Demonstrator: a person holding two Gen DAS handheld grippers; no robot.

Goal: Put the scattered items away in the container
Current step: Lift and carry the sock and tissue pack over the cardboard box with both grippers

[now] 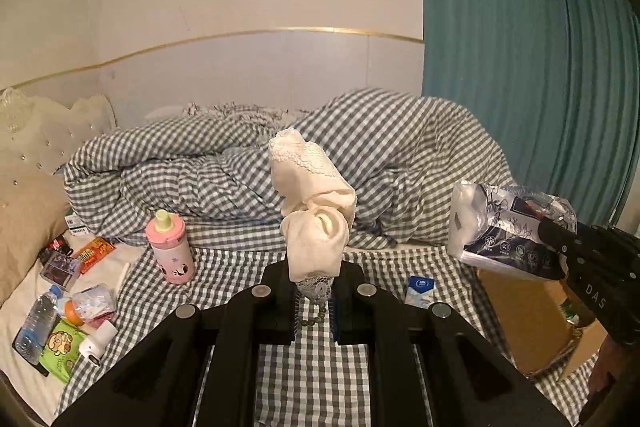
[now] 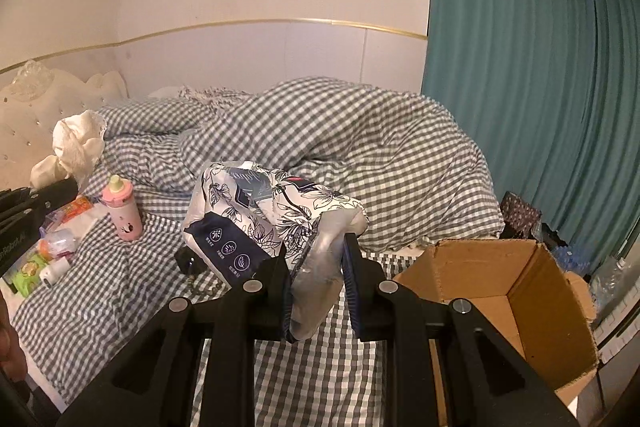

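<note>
The cardboard box point(image 2: 508, 291) stands open at the bed's right edge — the container, with both loads in the air short of it. The right gripper point(image 2: 316, 279) is clamped on the clear end of a floral-printed tissue pack point(image 2: 256, 211), nearest the box. The left gripper point(image 1: 314, 291), jaws pinched tight, holds a cream lace-trimmed cloth point(image 1: 312, 203) above the checked sheet. Judged step: carrying. Next — bring each over the opening, then release; the pink bottle point(image 1: 170, 247) waits.

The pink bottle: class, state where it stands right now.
The pink bottle stands upright on the bed, left of centre in both wrist views, in front of the checked duvet and just right of the scattered snack packets.
</note>
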